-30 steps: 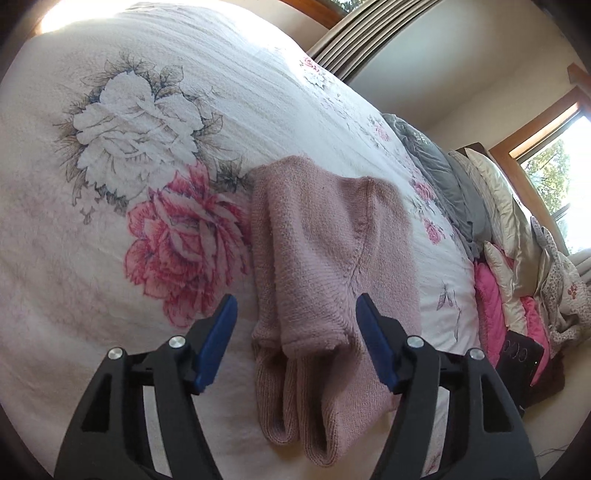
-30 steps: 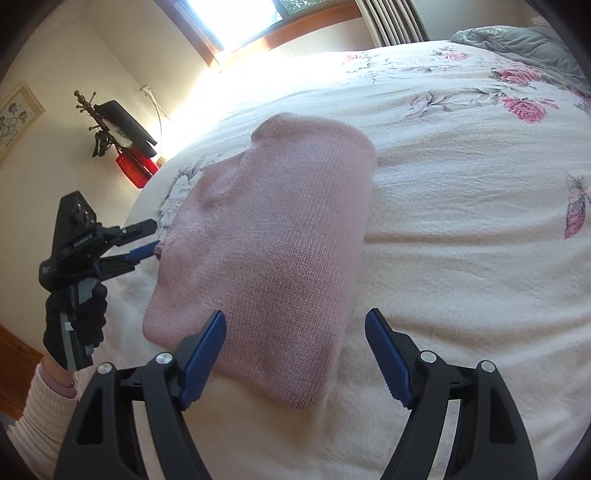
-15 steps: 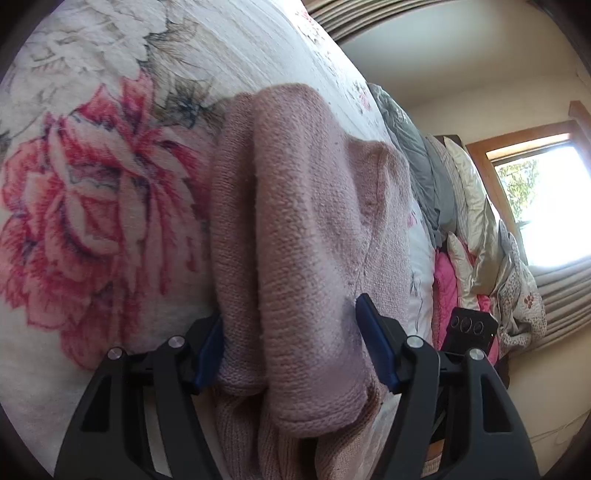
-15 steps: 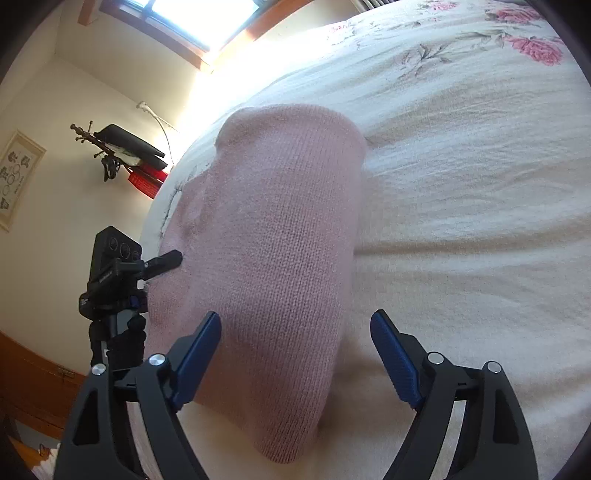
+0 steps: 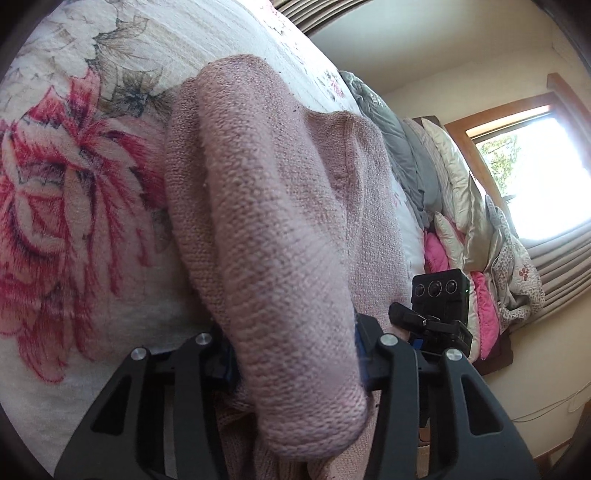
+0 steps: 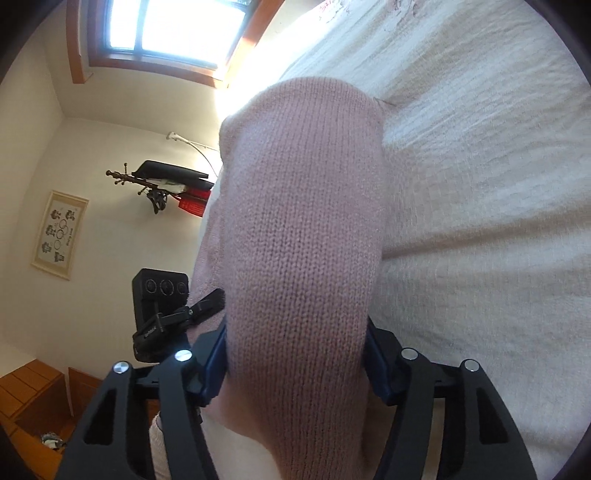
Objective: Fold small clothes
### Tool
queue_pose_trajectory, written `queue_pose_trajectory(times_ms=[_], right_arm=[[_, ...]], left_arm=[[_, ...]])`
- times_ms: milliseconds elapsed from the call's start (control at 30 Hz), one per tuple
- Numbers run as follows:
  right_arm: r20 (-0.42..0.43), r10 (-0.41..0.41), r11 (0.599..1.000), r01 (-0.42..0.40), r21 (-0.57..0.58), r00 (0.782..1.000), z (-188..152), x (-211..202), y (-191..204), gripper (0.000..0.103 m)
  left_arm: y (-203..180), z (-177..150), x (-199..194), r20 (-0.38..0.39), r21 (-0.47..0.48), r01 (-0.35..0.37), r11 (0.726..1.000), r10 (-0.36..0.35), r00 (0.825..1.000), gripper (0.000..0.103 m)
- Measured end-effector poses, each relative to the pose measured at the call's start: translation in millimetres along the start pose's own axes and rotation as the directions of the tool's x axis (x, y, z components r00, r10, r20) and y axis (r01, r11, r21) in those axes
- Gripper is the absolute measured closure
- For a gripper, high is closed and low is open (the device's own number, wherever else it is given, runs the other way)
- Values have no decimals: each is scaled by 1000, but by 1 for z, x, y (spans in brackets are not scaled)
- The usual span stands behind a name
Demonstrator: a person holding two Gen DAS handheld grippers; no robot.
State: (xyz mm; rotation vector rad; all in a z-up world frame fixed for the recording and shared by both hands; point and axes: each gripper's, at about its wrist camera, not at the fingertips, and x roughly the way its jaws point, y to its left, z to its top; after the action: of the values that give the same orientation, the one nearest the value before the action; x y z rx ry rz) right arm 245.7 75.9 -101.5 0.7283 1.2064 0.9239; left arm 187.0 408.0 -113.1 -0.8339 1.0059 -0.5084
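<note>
While we look along the left gripper point(image 5: 295, 363), we see its two black fingers closed in on a thick roll of the pink knitted sweater point(image 5: 280, 206). The blue pads are almost wholly buried in the wool, so the jaws stand narrowed against the fabric with the fold pinched between them. The sweater lies folded on the floral bedspread point(image 5: 74, 192), its bulk running away from the camera, one rounded fold riding on top of a flatter layer. A large red printed flower sits just beside the sweater on the left. Beyond it, along the far side of the bed, we see a heap of grey, cream and pink bedding point(image 5: 458, 206), and a bright window point(image 5: 532, 162) behind that. The right gripper point(image 5: 439, 314), with its black camera block, shows at the sweater's right edge, touching or very near the cloth.

From the right wrist, we see the right gripper point(image 6: 295, 360) likewise clamped on the sweater point(image 6: 303, 229): the blue pads press into both sides of a rounded knitted fold that fills the middle of the view. The sweater rests on the white bedspread point(image 6: 480, 206), which spreads to the right. At the left, the left gripper point(image 6: 173, 317) reaches into the sweater's other edge. A window point(image 6: 170, 26), a framed picture point(image 6: 59, 232) and a coat rack point(image 6: 162, 181) show on the wall beyond.
</note>
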Motion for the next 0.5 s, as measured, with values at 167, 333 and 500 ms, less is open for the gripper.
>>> queue_pose_trajectory(times_ms=[167,333,500], right_arm=[[0,9,999,-9,-36,1000,-4,-19,15,45],[17,-6,997,8,-76,1000,-13,-64,27,45],[42,-47,992,52,-115,998,-32,-123,34,45]], left_arm=[[-23,-14,-3,37,10,53,999,-53,998,61],[-57,-35,5,32,34,104,994,-105,994,61],[-105,-63,25,23,86,122,989,-125,992,60]])
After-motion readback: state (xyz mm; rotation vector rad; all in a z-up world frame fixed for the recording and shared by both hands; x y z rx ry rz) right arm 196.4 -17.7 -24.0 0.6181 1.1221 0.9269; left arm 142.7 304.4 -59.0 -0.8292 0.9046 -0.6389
